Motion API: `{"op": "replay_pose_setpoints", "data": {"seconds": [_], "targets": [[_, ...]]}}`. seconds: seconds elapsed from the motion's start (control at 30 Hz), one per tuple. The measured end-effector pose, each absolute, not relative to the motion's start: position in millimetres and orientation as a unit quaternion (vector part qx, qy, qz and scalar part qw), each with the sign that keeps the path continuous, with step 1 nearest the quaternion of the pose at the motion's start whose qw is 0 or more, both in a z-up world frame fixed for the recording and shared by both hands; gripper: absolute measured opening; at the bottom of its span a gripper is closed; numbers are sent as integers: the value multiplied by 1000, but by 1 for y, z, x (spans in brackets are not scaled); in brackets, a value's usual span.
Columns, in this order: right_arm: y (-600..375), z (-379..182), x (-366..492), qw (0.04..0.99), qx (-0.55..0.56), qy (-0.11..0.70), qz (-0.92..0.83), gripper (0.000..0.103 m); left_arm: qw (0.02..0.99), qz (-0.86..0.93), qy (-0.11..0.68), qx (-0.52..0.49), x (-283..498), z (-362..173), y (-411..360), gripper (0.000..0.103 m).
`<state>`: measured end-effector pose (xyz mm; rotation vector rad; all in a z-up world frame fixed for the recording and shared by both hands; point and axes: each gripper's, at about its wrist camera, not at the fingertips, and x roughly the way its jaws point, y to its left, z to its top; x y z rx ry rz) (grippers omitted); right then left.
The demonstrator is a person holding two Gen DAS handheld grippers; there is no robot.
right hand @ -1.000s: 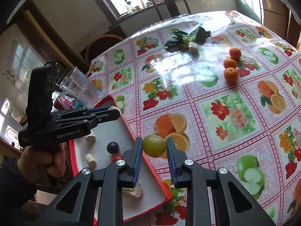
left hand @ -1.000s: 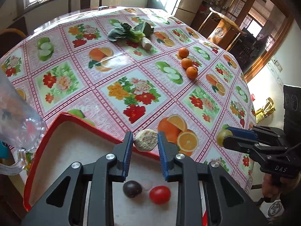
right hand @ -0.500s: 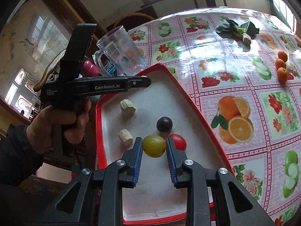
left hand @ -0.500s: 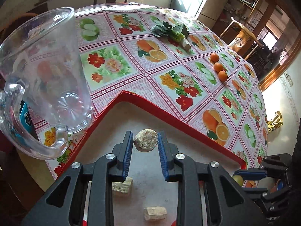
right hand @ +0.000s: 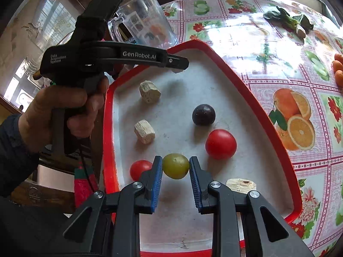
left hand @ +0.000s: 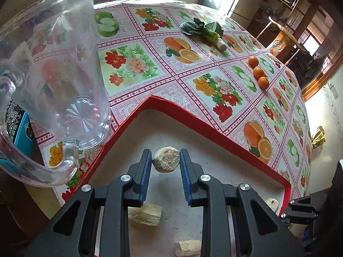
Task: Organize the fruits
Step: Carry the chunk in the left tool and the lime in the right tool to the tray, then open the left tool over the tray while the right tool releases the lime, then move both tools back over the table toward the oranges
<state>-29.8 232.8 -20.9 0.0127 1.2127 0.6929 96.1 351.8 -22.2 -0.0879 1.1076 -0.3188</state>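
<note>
The right claw (right hand: 175, 166) points steeply down over the red-rimmed tray (right hand: 253, 90), its blue pads clamped on a green fruit (right hand: 175, 165). On the tray floor around it lie a small red tomato (right hand: 140, 169) just left, a larger tomato (right hand: 220, 144) to the right, a dark plum (right hand: 203, 114) beyond that, and two pale woody chunks (right hand: 144, 131) on the left side. Only this view shows the person's hand (right hand: 64, 111) wrapped round the left claw's handle, which reads "GenRobot.AI" and "Data Acquisition System" (white print on black).

The left claw (left hand: 166, 160), also tilted downward, pinches a rough beige lump (left hand: 166, 159) above the tray's far corner. Its camera alone shows a clear glass mug (left hand: 55, 81) just beside the tray, then three small oranges (left hand: 258, 72) in a row on the flowered bench cloth (left hand: 133, 64), and leafy greens (left hand: 201, 29) farthest off.
</note>
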Motion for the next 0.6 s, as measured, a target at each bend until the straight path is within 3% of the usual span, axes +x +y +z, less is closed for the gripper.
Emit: {"op": "replay_pose_setpoints", "data": {"seconds": [0.13, 0.2, 0.47, 0.5, 0.6], "targets": [[237, -29, -30, 764, -4, 565, 312, 29, 831, -149, 535, -36, 98, -30, 349, 24], [236, -30, -29, 768, -5, 564, 305, 36, 825, -146, 545, -37, 98, -35, 350, 24], [215, -9, -23, 778, 28, 550, 301, 41, 823, -141, 548, -39, 94, -32, 349, 24], [212, -5, -22, 781, 34, 548, 299, 41, 824, -140, 547, -37, 93, -30, 348, 26], [196, 3, -19, 786, 53, 542, 292, 41, 830, -140, 539, -32, 90, -23, 344, 45]]}}
